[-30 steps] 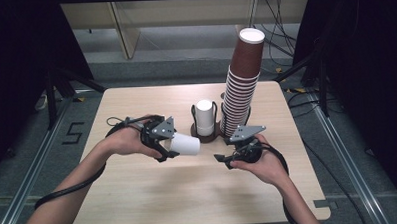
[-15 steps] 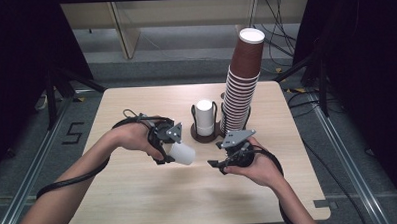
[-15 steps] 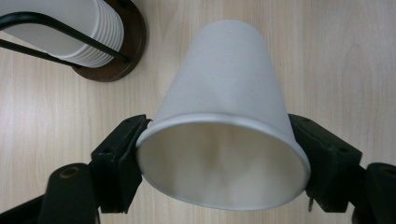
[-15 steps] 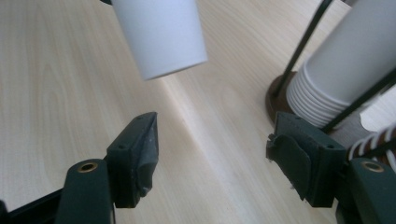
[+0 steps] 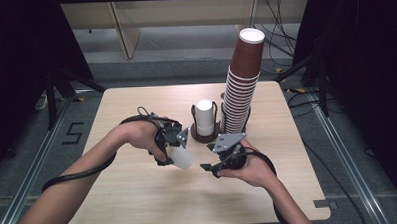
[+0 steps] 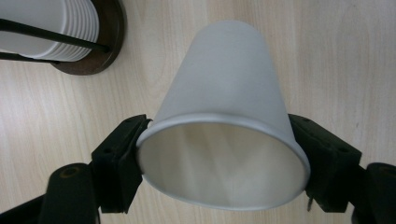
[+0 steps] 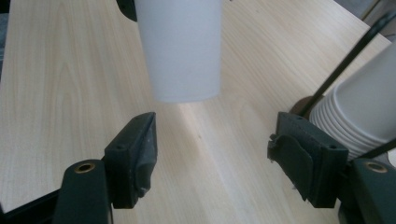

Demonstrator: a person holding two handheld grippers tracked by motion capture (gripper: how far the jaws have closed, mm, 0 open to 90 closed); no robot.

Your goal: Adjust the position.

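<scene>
the pale wooden desk (image 5: 139,204) with rounded corners carries the whole scene. the largest thing on it is a tall stack of brown paper cups (image 5: 241,85) with white insides, standing toward the far right and leaning slightly to the right. just to its left a short stack of white paper cups (image 5: 204,119) sits upright in a dark round holder (image 5: 206,136) with thin black wire uprights; in the left gripper view that holder (image 6: 107,42) shows at the top left corner.

nearer the person, the two hands meet over the middle of the desk. the left gripper (image 5: 173,143) holds a single white paper cup (image 5: 182,156) clear of the desk, lying nearly on its side — its black fingers (image 6: 119,163) pinch the cup's rim from both sides, the open mouth facing the camera in the left gripper view and the closed base pointing away, out over the wood grain.

the right gripper (image 5: 211,164) faces that cup from the right, near it but not touching. its fingers (image 7: 133,156) stand spread and have just been opening a little further, with nothing between them — the white cup (image 7: 180,49) hangs just beyond their tips, base toward them.
</scene>
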